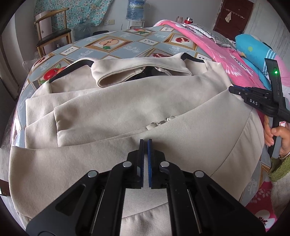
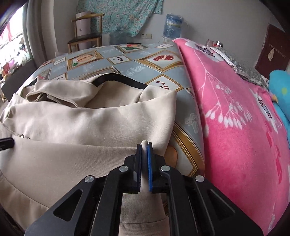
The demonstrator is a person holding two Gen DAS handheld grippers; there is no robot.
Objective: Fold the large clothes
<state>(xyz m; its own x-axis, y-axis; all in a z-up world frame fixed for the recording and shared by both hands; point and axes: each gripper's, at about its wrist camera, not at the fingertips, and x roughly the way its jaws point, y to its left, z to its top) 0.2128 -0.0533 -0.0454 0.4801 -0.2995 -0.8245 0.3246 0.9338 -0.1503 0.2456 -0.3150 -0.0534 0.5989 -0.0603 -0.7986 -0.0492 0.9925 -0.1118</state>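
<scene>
A table (image 1: 116, 45) under a blue-grey fruit-print cloth carries everything. A beige jacket (image 1: 126, 109) sprawls across its near half, collar toward twelve o'clock. At three o'clock a pink floral blanket (image 2: 235, 118) lies along the table's edge, touching the cloth.

We see a tablecloth (image 1: 116, 45) with fruit pictures on blue and gold squares. Next to it, on the right, lies a pink blanket (image 2: 235, 127) with white flowers. A blue pillow (image 1: 253, 50) sits on the blanket. Behind the table stands a wooden chair (image 1: 52, 32) with a dark seat. A green flowery cloth (image 2: 123, 16) hangs on the wall. A big water bottle (image 1: 135, 9) stands by the wall, upside down. Far to the right we see a dark red door (image 1: 233, 18).
</scene>
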